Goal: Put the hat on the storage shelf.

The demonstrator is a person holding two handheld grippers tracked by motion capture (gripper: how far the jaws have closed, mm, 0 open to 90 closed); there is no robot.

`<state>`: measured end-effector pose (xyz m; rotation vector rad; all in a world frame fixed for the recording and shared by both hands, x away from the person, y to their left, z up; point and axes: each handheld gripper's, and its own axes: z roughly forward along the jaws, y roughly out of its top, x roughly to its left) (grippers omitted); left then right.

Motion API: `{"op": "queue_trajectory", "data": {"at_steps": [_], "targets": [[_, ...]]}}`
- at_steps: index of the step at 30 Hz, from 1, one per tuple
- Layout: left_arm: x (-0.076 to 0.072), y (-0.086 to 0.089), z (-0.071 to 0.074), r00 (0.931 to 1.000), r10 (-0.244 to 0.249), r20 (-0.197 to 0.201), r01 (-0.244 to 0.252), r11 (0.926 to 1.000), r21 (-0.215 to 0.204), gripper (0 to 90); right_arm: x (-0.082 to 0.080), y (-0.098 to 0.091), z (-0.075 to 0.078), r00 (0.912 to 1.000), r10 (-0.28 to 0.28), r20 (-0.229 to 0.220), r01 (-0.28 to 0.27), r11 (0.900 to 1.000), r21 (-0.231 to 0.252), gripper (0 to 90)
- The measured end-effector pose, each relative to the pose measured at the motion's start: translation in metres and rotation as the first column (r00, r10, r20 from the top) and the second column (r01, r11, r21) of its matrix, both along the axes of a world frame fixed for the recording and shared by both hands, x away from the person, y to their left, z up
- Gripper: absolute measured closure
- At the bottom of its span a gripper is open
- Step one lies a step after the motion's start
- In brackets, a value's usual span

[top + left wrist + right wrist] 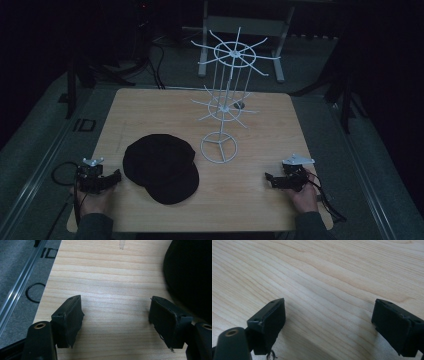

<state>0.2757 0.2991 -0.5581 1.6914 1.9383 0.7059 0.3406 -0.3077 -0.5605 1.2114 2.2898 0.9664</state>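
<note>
While soft black cap (161, 167) lies flat, white wire rack (227, 95) stands.

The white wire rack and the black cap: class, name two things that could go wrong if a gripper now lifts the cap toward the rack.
1. The black cap is soft and may sag from the open left gripper.
2. The white wire rack looks light on its small ring base, so a nudge might tip it.
</note>
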Motion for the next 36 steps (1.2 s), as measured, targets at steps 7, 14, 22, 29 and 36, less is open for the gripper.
{"op": "queue_trajectory", "data": {"at_steps": [7, 14, 22, 29, 36], "targets": [[-0.001, -0.003, 0.003, 0.9994, -0.03, -0.015, 0.03, 0.9995, -0.008, 35.1, -0.001, 0.0, 0.0, 1.0, -0.009, 0.0, 0.009, 1.0, 0.0, 12.2], [-0.011, 0.004, 0.027, 0.9989, -0.026, 0.038, 0.03, 0.9934, -0.11, 39.5, -0.001, 0.0, 0.0, 1.0, -0.01, 0.0, 0.01, 1.0, 0.0, 12.2], [-0.016, 0.0, 0.039, 0.9964, -0.063, 0.057, 0.071, 0.9848, -0.158, 35.6, -0.001, 0.0, 0.0, 0.9999, -0.011, 0.0, 0.011, 0.9999, -0.001, 12.2], [-0.01, -0.011, 0.052, 0.9938, -0.094, 0.06, 0.103, 0.9807, -0.166, 32.0, -0.001, 0.0, 0.0, 0.9999, -0.011, 0.0, 0.011, 0.9999, 0.0, 12.2], [-0.005, -0.019, 0.056, 0.9906, -0.12, 0.067, 0.13, 0.9726, -0.193, 29.7, -0.002, 0.001, 0.0, 0.9999, -0.013, 0.001, 0.013, 0.9999, 0.0, 12.2]]}}
